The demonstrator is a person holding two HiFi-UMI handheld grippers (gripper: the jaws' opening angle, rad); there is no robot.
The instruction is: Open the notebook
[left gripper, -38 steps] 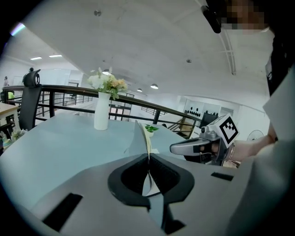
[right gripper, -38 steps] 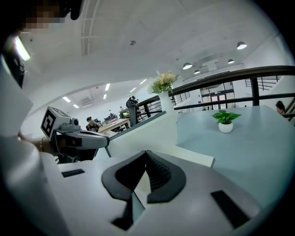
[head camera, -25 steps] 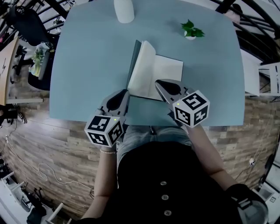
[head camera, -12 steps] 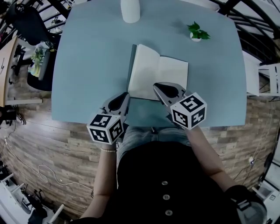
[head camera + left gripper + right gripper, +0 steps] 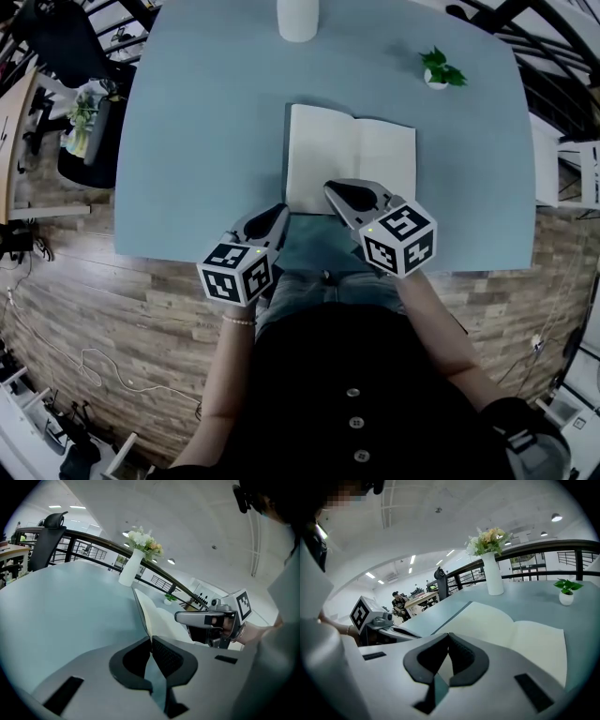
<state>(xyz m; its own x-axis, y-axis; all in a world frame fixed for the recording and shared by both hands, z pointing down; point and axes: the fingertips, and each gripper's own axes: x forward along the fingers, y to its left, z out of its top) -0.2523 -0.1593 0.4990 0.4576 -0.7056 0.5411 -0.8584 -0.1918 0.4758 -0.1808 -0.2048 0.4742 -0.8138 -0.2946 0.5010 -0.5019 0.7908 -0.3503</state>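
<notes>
The notebook (image 5: 352, 167) lies open and flat on the light blue table (image 5: 187, 141), both white pages blank. My right gripper (image 5: 331, 189) is shut and empty, its tip over the notebook's near edge at the spine. My left gripper (image 5: 278, 213) is shut too and holds nothing, just off the notebook's near left corner by the table's front edge. In the left gripper view the notebook (image 5: 157, 616) lies beyond the closed jaws, with the right gripper (image 5: 180, 617) to its right. In the right gripper view the notebook (image 5: 511, 627) spreads ahead and the left gripper (image 5: 379, 623) is at the left.
A white vase (image 5: 298, 19) with flowers (image 5: 490, 538) stands at the table's far edge. A small potted plant (image 5: 441, 70) sits at the far right. The person's lap is right below the table's front edge. An office chair (image 5: 66, 47) stands beyond the left side.
The left-hand pages, which stood up a second ago, have fallen flat, so the notebook now lies fully open. Both grippers have drawn back toward the table's front edge, the left one sinking lower.
</notes>
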